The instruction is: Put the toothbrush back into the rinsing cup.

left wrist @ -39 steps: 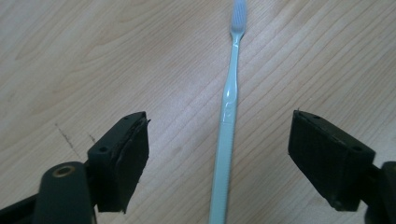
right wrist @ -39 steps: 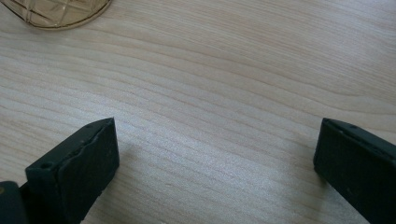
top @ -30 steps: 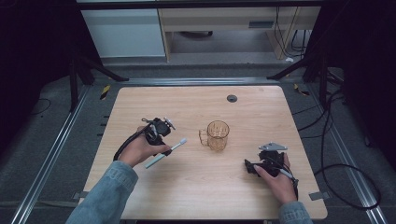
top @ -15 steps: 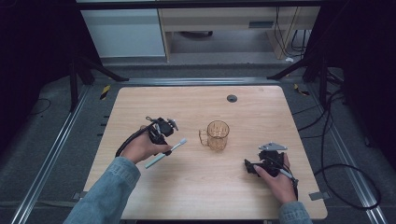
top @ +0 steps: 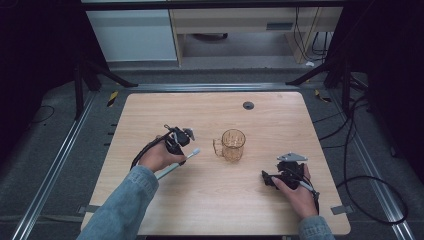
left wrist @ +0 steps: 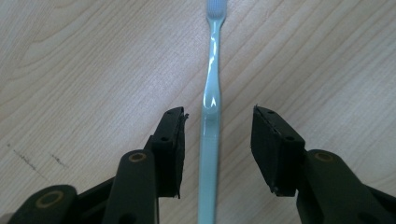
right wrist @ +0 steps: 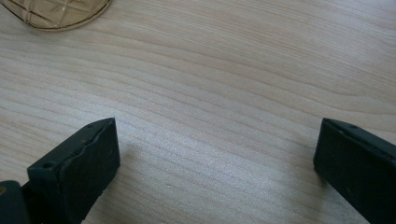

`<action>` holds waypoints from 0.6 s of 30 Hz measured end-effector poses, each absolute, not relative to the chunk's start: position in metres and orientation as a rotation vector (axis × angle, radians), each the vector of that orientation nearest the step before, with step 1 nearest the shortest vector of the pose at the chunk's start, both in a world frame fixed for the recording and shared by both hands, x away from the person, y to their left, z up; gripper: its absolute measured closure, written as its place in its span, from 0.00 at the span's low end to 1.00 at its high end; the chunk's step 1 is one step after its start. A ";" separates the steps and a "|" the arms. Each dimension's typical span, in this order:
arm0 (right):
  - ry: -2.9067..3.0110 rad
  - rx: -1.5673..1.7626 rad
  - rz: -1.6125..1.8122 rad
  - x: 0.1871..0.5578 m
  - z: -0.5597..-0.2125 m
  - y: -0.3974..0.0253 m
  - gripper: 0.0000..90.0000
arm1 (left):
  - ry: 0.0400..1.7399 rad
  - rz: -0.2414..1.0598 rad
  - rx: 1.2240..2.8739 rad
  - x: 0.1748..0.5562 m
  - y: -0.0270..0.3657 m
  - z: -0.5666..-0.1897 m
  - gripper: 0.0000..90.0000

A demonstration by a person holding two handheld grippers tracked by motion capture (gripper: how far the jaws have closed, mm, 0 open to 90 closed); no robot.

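One toothbrush (left wrist: pixel 211 116) lies on the surface (top: pixel 210 200), its handle running between the parted jaws of the left tool (top: pixel 181 141), touching neither. One amber glass mug (top: pixel 232 145) stands just beside that tool, between it and the right tool (top: pixel 267 180); its rim also shows ahead of the right tool's jaws. That makes two tools, one in each hand. One small dark round fitting (top: pixel 248 105) sits in the surface beyond the mug, well apart from both tools.
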State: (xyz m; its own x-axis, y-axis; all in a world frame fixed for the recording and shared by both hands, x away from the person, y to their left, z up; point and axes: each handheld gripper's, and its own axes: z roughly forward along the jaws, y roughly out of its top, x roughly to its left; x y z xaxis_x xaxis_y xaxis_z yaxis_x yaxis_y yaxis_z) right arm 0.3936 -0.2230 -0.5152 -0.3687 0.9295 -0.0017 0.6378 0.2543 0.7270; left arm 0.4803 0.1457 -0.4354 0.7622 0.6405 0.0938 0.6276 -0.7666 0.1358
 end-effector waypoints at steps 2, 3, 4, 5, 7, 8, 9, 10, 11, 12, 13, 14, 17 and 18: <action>2.098 1.425 0.903 0.394 -0.515 -0.223 0.01 | 1.039 0.206 2.853 0.482 0.146 -0.437 0.62; 2.098 1.414 0.899 0.394 -0.516 -0.223 0.01 | 1.056 0.200 2.857 0.486 0.144 -0.440 0.63; 2.098 1.414 0.899 0.394 -0.516 -0.223 0.01 | 1.056 0.200 2.857 0.486 0.144 -0.440 0.63; 2.099 1.433 0.908 0.393 -0.515 -0.223 0.01 | 1.056 0.183 2.865 0.489 0.142 -0.444 0.63; 2.100 1.432 0.908 0.393 -0.515 -0.223 0.01 | 1.056 0.173 2.872 0.490 0.139 -0.446 0.63; 2.101 1.432 0.909 0.393 -0.515 -0.223 0.01 | 1.053 0.168 2.885 0.491 0.138 -0.447 0.64; 2.101 1.432 0.908 0.393 -0.515 -0.223 0.01 | 1.049 0.155 2.895 0.493 0.136 -0.450 0.64; 2.101 1.432 0.908 0.393 -0.515 -0.223 0.01 | 1.054 0.154 2.896 0.494 0.135 -0.451 0.65; 2.101 1.432 0.908 0.393 -0.515 -0.223 0.01 | 1.054 0.154 2.896 0.494 0.135 -0.451 0.65; 2.101 1.432 0.908 0.393 -0.515 -0.223 0.01 | 1.054 0.150 2.900 0.495 0.135 -0.452 0.65; 2.101 1.432 0.909 0.393 -0.515 -0.223 0.01 | 1.062 0.155 2.906 0.497 0.137 -0.453 0.65; 2.101 1.432 0.908 0.393 -0.515 -0.223 0.01 | 1.072 0.156 2.903 0.498 0.138 -0.454 0.66; 2.105 1.429 0.910 0.393 -0.515 -0.223 0.01 | 1.078 0.150 2.903 0.499 0.139 -0.455 0.66; 2.106 1.416 0.907 0.393 -0.515 -0.224 0.01 | 1.084 0.148 2.897 0.500 0.140 -0.455 0.67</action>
State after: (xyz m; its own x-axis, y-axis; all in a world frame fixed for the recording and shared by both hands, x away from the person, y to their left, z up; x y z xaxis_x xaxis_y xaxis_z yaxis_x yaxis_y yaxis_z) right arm 0.3934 -0.2239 -0.5152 -0.3768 0.9263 -0.0014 0.6357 0.2596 0.7270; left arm 0.5002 0.1396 -0.4552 0.7504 0.6568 0.0735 0.6525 -0.7540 0.0755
